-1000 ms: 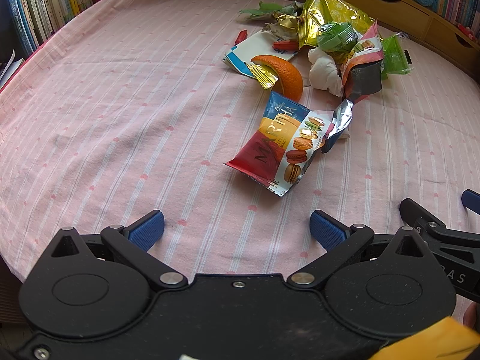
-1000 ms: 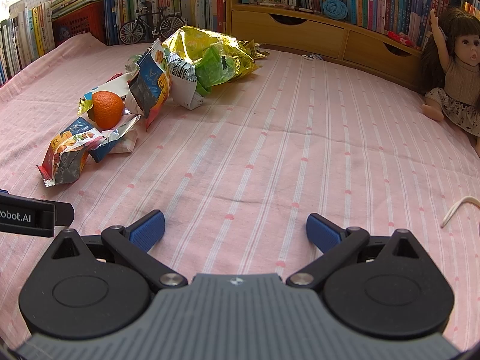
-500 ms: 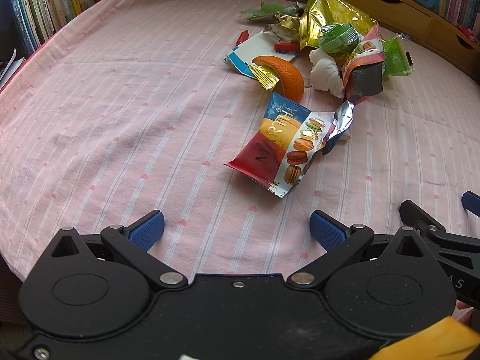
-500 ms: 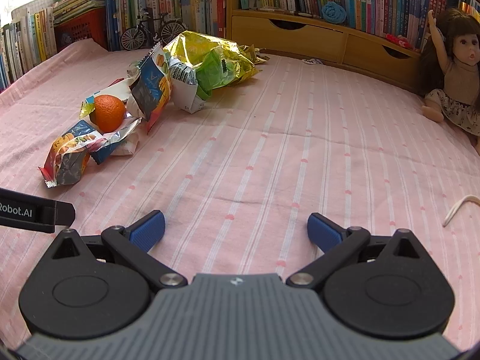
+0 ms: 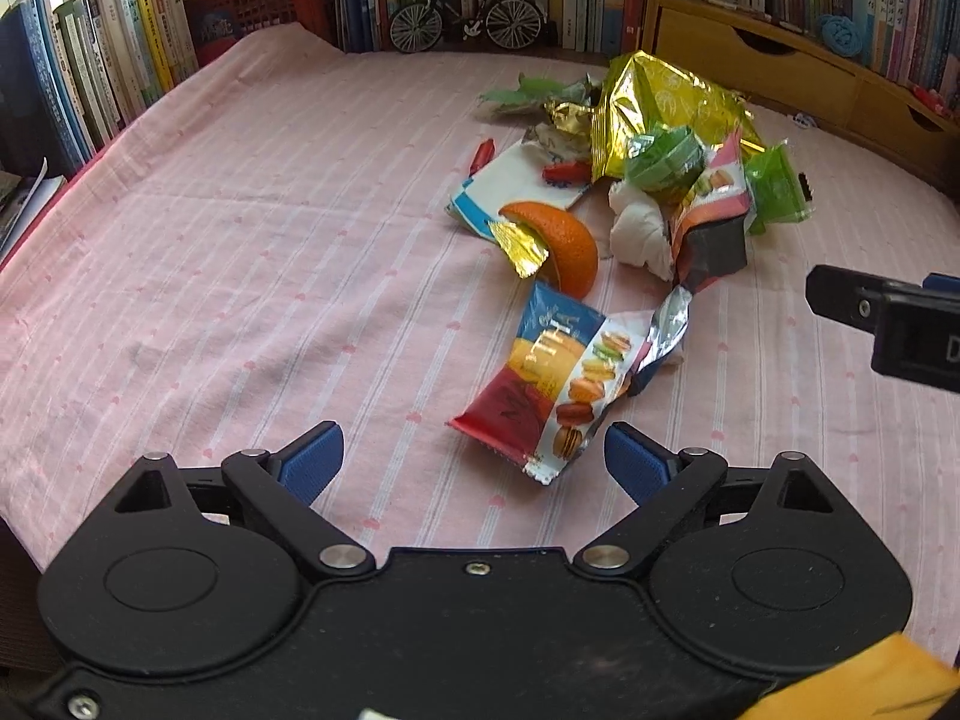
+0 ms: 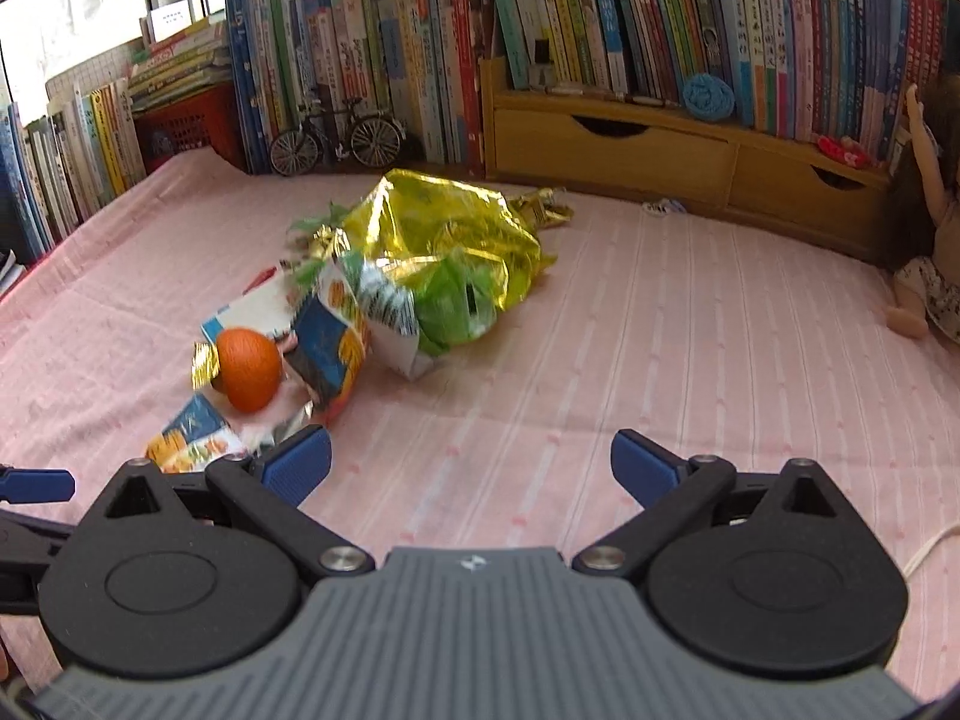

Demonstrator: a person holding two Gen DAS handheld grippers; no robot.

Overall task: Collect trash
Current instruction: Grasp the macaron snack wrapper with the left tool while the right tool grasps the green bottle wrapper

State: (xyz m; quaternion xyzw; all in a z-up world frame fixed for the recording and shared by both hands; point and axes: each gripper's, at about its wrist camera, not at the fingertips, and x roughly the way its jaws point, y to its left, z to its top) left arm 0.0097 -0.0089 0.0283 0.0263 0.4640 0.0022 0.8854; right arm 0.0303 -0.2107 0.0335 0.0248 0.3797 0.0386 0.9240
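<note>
The left gripper (image 5: 474,459), jaws closing and gripping nothing, has the macaron wrapper (image 5: 549,387) just ahead on the pink sheet (image 5: 240,270). Behind it lie an orange (image 5: 567,246) and gold foil bag (image 5: 654,102); the right gripper (image 6: 471,468) stands apart, empty, near a doll (image 6: 927,252).

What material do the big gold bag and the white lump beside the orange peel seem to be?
Gold bag: probably metallised plastic film, glossy; it shows sharp creases and mirror-like glints. White lump: likely crumpled tissue or soft paper, matte, with rounded folds and no shine; thin white plastic cannot be ruled out.
</note>
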